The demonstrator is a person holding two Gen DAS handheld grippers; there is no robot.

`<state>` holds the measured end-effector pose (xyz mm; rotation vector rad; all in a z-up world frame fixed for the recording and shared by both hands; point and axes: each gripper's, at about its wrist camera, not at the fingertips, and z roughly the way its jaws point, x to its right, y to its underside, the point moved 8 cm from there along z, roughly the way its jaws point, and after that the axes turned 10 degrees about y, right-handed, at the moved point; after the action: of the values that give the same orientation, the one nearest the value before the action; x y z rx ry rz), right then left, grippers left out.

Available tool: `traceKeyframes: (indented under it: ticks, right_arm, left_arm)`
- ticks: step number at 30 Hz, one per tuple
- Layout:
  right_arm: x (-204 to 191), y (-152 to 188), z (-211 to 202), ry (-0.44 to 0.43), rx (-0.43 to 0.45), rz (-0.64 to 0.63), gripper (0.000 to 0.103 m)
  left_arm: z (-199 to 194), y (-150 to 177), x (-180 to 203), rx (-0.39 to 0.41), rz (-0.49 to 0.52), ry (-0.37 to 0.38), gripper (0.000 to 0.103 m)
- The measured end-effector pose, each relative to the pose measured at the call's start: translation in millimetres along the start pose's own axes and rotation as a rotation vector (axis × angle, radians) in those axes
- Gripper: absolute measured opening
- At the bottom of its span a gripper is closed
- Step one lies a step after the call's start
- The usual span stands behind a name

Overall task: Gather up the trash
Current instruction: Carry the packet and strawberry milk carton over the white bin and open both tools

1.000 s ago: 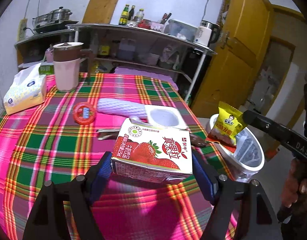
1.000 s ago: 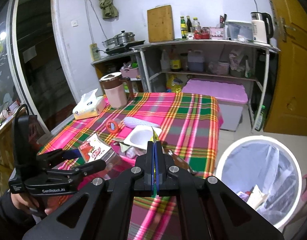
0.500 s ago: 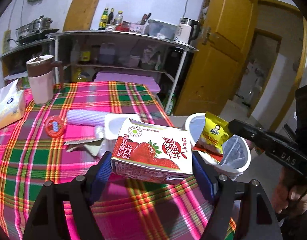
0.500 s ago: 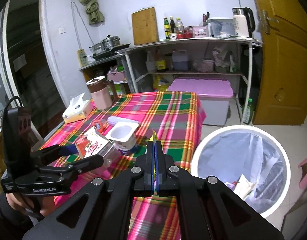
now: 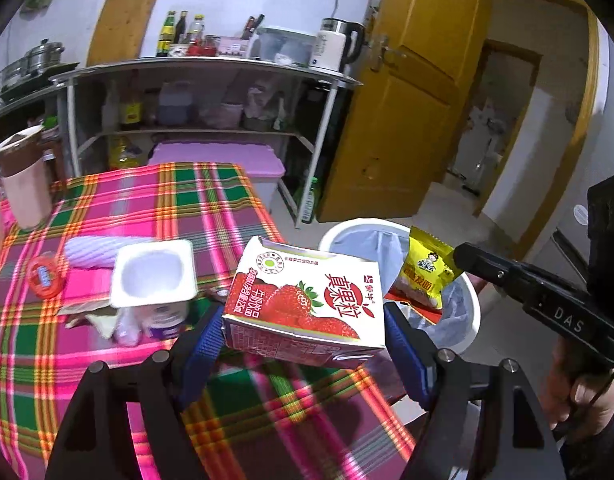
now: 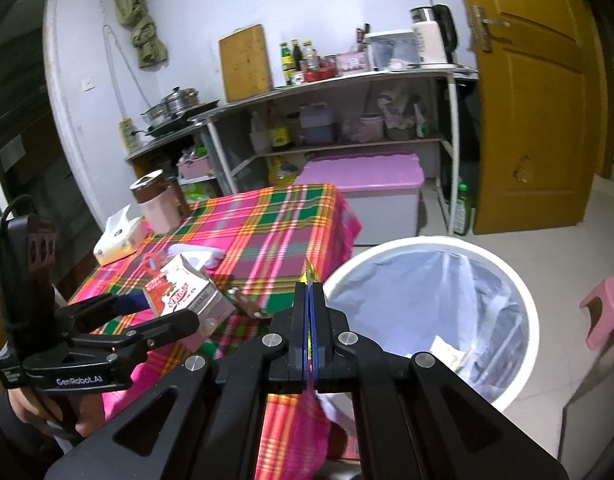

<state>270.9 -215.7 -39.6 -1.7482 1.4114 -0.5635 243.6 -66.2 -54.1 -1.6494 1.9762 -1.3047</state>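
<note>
My left gripper (image 5: 305,332) is shut on a strawberry milk carton (image 5: 307,300), held above the table's right edge; the same carton (image 6: 183,292) shows in the right wrist view. My right gripper (image 6: 310,300) is shut on a yellow snack packet (image 5: 423,276), of which only the thin top edge (image 6: 310,274) pokes above the pads. The packet hangs over the near rim of a white trash bin (image 5: 463,304) lined with a clear bag (image 6: 431,304). An empty white yogurt cup (image 5: 153,276) stands on the plaid tablecloth (image 5: 119,216).
A red round lid (image 5: 45,278), a white foam sleeve (image 5: 93,250), a pink jug (image 5: 23,176) and a tissue pack (image 6: 119,236) sit on the table. A metal shelf unit (image 6: 347,80), a pink-lidded box (image 6: 363,172), a yellow door (image 6: 535,100) and a pink stool (image 6: 607,312) surround the bin.
Both grippers have swung right, away from the table toward the bin. The bin now looms larger and nearer, and the packet hangs over its rim. Both grips are unchanged.
</note>
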Motion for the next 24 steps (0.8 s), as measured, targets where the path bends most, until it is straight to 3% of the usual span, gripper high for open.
traceKeyframes:
  ticks: [24]
  right_arm:
    - [85, 20, 16, 0.123, -0.064, 0.12, 0.0]
  left_arm:
    - [95, -10, 56, -0.1, 0.099, 0.112, 0.078]
